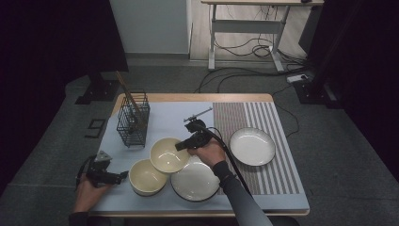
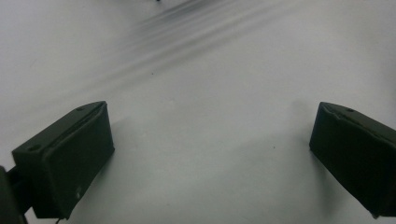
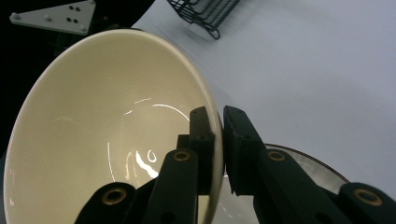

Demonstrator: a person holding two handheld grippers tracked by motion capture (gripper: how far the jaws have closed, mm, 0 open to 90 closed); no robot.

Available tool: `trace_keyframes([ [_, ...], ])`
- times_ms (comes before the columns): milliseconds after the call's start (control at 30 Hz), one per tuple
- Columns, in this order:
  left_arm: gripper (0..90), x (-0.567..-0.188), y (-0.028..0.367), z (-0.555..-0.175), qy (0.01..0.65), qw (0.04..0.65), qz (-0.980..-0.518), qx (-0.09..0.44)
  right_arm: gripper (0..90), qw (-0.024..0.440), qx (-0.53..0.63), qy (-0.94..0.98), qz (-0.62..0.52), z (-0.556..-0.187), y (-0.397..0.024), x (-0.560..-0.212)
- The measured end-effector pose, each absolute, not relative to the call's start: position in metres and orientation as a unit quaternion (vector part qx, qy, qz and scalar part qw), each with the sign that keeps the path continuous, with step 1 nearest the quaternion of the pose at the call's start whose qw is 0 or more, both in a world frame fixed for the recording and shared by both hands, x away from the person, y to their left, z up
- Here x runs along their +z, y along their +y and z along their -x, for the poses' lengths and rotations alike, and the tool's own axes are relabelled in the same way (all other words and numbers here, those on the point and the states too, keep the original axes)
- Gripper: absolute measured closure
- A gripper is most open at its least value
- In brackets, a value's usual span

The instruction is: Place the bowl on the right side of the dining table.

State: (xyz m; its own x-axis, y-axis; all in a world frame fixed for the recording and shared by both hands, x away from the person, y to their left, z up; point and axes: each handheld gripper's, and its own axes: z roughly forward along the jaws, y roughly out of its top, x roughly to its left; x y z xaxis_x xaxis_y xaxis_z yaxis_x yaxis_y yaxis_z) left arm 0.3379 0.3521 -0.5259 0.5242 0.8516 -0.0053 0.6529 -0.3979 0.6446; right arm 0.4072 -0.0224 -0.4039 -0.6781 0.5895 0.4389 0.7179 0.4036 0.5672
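My right gripper is shut on the rim of a cream bowl, one jaw inside the bowl and one outside. The bowl hangs tilted above the table, between a second cream bowl and a white plate. My left gripper rests at the table's front left, just left of the second bowl, with its jaws wide open over the bare pale mat and nothing between them.
A black wire basket holding wooden sticks stands at the back left. Another white plate lies on the striped mat at the right. The table's front edge runs just below the near plate.
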Motion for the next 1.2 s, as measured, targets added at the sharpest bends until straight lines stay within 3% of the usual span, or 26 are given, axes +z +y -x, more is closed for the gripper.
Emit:
trace_keyframes([
  [1200, 0.0, -0.526, 0.352, -0.338, 0.459, 0.301, -0.819, 0.165, 82.3, 0.016, -0.363, -0.784, 0.503, -0.42, -0.146, -0.412],
])
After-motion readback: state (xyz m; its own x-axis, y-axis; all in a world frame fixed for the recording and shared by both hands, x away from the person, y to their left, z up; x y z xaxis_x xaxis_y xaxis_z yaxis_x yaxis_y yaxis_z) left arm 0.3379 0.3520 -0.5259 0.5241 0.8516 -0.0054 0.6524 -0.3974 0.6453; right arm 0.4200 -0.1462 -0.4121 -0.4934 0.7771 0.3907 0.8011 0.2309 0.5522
